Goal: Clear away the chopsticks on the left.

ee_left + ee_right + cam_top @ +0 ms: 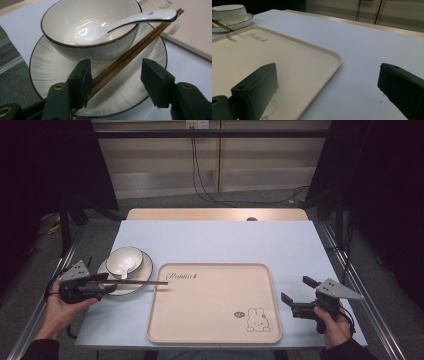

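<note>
Reaching in from 9 o'clock on the table (215,237), the left gripper (113,75) straddles the near end of the chopsticks (130,53); jaws stand partly apart, one pad against the wood, the other clear of it, so no clamp yet. Chopsticks lie across the plate (140,85), just in front of the bowl (65,15), far tips overhanging the plate rim toward the tray (215,320). Spoon (130,21) rests in the bowl, handle hanging over the bowl rim above the chopsticks.

In the high view the plate sits at 9 o'clock, just beside the tray's left edge; chopstick tips cross onto the tray's upper left corner. Tray surface bare save for printed rabbit (257,320) at its 5 o'clock corner. Tray front rim close to the table's near edge.

Right gripper (296,296) at 4 o'clock, jaws wide apart, nothing between, hovering by the tray's right rim. Open tabletop from 11 to 2 o'clock.
</note>
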Action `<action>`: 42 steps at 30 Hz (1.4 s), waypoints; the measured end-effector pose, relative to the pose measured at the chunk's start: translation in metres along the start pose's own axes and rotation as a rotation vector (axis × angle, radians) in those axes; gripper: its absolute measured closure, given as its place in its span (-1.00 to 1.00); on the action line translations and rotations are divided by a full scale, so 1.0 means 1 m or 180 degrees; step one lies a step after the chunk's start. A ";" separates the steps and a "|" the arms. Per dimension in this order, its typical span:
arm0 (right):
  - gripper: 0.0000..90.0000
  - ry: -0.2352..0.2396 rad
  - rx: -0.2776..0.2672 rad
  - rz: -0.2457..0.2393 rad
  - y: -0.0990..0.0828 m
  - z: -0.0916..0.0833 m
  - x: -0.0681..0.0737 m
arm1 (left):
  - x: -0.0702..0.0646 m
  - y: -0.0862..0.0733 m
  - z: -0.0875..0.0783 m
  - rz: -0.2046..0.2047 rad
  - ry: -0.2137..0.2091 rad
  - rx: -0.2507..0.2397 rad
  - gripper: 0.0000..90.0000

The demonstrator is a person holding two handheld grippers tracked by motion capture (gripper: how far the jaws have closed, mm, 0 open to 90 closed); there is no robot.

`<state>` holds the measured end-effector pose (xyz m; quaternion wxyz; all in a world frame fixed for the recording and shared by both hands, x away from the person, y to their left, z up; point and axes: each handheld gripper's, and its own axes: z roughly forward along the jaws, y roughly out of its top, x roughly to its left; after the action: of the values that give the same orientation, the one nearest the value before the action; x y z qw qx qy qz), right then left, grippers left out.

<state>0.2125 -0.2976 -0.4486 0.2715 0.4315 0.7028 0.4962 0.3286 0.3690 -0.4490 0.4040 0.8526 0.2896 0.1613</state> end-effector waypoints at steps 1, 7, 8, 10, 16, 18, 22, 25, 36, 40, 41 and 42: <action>-0.94 0.0005 0.0001 0.0002 0.000 0.000 0.000 | -0.001 -0.001 0.002 -0.0012 0.0007 -0.0004 -0.03; -0.94 0.0008 0.0008 0.0009 0.000 0.000 0.000 | -0.003 0.002 0.001 0.0064 0.0106 0.0038 0.31; -0.94 0.0013 0.0007 0.0008 0.000 0.000 0.000 | -0.004 0.003 0.001 0.0084 0.0130 0.0037 0.37; -0.94 0.0003 0.0001 0.0005 0.000 0.001 0.000 | -0.004 0.003 0.000 0.0078 0.0118 0.0015 0.38; -0.94 0.0021 0.0006 0.0005 0.000 0.001 0.001 | -0.006 0.004 0.003 0.0102 0.0026 0.0037 0.47; -0.94 0.0027 0.0012 -0.0001 0.000 0.001 0.001 | -0.007 0.006 0.004 0.0105 -0.0008 0.0070 0.49; -0.94 0.0038 0.0015 0.0001 0.000 0.001 0.001 | -0.011 0.009 0.006 0.0173 -0.0056 0.0218 0.55; -0.94 0.0045 0.0012 -0.0003 0.000 0.001 0.001 | -0.015 0.009 0.011 0.0199 -0.0105 0.0243 0.55; -0.94 0.0046 0.0013 -0.0001 0.000 0.001 0.001 | -0.010 0.012 0.007 0.0330 -0.0077 0.0188 0.44; -0.94 0.0044 0.0016 0.0009 0.000 0.001 0.001 | -0.012 0.012 0.007 0.0398 -0.0065 0.0219 0.37; -0.94 0.0052 0.0015 0.0005 0.000 0.001 0.001 | -0.013 0.012 0.006 0.0429 -0.0031 0.0216 0.28; -0.94 0.0050 0.0015 0.0006 0.000 0.001 0.001 | -0.014 0.011 0.006 0.0434 -0.0049 0.0186 0.26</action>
<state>0.2129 -0.2967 -0.4490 0.2645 0.4289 0.7056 0.4982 0.3248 0.3512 -0.4445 0.3692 0.8830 0.2323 0.1734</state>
